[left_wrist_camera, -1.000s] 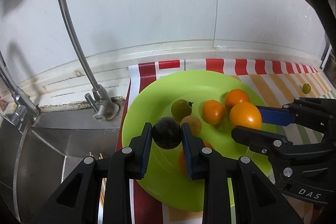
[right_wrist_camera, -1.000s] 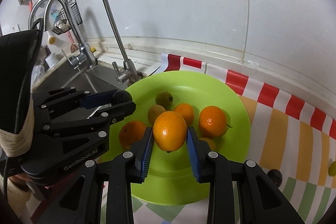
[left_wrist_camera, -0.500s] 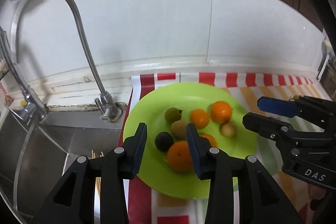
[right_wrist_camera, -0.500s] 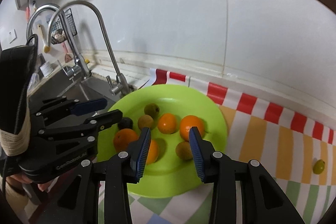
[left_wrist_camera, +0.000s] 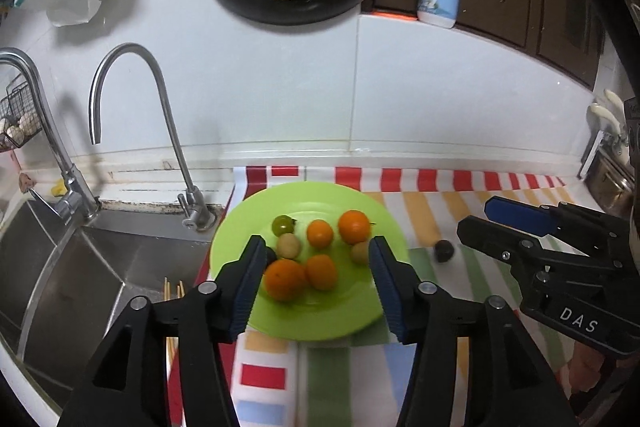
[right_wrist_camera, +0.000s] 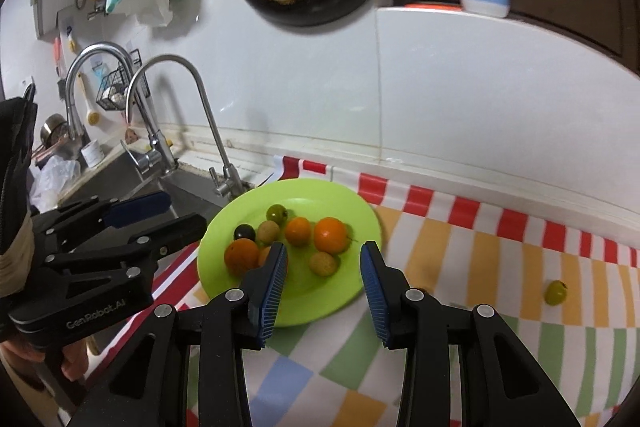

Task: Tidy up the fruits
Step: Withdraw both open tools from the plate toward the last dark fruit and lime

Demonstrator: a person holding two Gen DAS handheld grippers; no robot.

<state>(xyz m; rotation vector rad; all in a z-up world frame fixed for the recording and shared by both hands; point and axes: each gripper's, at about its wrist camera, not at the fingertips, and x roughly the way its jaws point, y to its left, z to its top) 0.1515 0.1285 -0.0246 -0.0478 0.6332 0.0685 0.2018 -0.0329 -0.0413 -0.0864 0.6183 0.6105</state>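
The green plate (left_wrist_camera: 352,323) (right_wrist_camera: 320,191) is seen ahead of each camera's fingers, angled down from above, left and right.

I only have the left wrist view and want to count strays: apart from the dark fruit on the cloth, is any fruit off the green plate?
Observer: Yes, a small yellow-green fruit lies alone on the striped cloth, well right of the plate.
Operator: Something dark is half hidden at the plate's left side.
Observer: A dark round fruit, on the plate beside the leftmost orange.
Operator: Right gripper carrying anything?
Observer: No, the right gripper has nothing between its jaws.
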